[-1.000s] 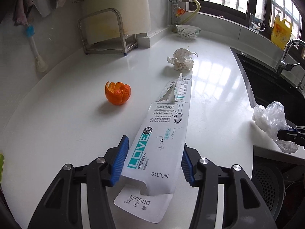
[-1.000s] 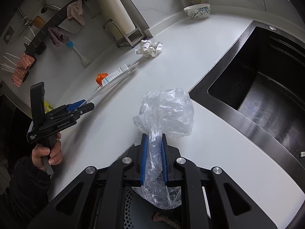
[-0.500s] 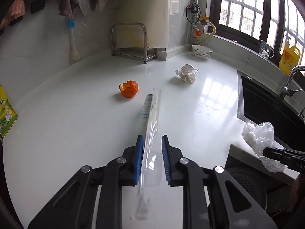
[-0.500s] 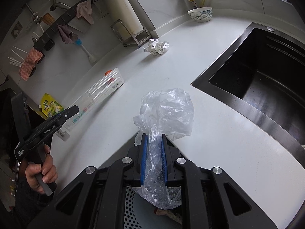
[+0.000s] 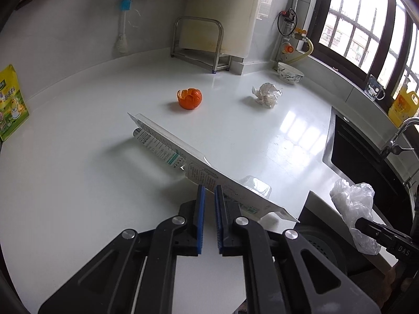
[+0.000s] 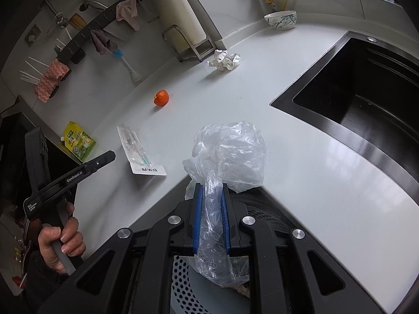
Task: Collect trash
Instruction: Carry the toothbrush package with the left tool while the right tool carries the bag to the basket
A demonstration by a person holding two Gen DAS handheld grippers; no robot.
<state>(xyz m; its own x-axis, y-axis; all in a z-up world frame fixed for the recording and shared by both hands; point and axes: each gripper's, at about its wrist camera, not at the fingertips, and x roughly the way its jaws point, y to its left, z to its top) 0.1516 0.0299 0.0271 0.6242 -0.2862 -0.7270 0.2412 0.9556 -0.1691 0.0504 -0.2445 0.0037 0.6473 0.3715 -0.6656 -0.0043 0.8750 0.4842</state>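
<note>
Clear plastic and thin card, that's the toothbrush blister pack (image 5: 167,146) in the left wrist view. It sits slantwise on the white surface (image 5: 78,183), tipped up on one long edge, and its card crosses right at the tips of the left gripper (image 5: 208,189). The jaws have just been closing and are down to a narrow slot. Most of that slot shows bare surface, so I honestly can't tell if the pads are biting the card or just missing it. I'd guess the pack is feather-light, stiff along its length but floppy at the card rim and a bit slick, so the bulgy blister part near the middle looks like the safer grab. The gripper points down at a slant. An orange peel (image 5: 189,99) and a crumpled paper ball (image 5: 267,95) wait farther back.

In the right wrist view, the right gripper (image 6: 210,187) has its jaws pinched tight on the neck of a thin clear plastic bag (image 6: 230,154). It's soft, crinkly and weighs nothing. The bag hangs at the surface edge over a perforated grey bin (image 6: 183,287), beside the dark sink (image 6: 366,91). A hand (image 6: 61,240) grips the left tool's handle, nose just beside the pack.
</note>
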